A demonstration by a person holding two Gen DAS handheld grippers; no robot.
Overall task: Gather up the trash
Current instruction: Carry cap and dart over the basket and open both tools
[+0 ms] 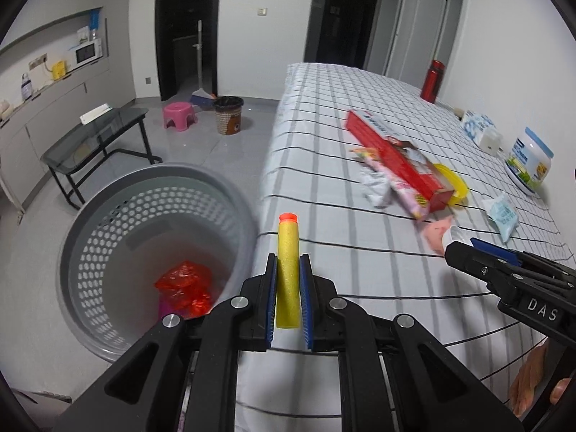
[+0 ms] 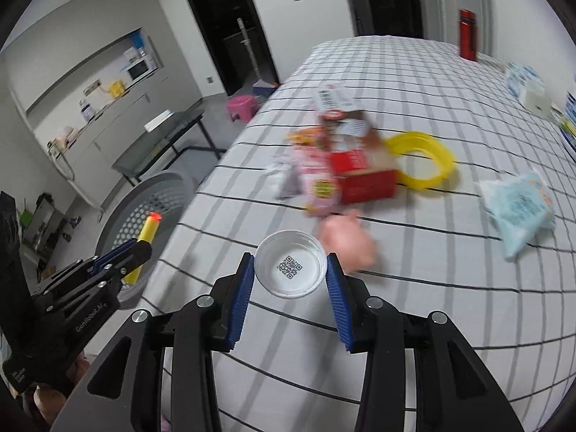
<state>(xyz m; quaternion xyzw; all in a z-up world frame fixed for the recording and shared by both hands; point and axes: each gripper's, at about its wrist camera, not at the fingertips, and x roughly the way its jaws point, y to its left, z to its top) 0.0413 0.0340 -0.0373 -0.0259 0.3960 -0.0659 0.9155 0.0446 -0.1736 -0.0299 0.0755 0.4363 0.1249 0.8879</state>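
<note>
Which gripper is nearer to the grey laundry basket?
Left. The left gripper, holding a yellow foam dart, sits at the bed's edge right beside the grey laundry basket. The right gripper, holding a white cap, is farther in over the bed.

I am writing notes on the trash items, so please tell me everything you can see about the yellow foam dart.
The foam dart is a short cylinder of yellow, spongy-looking foam with a rounded orange tip. It looks whole, not crushed. The left gripper holds it along its body between two blue-padded fingers, tip pointing away from the camera. In the right wrist view it is slanted, hanging in the air beside the checked table, in front of the grey perforated basket. Only the pads touch it.
</note>
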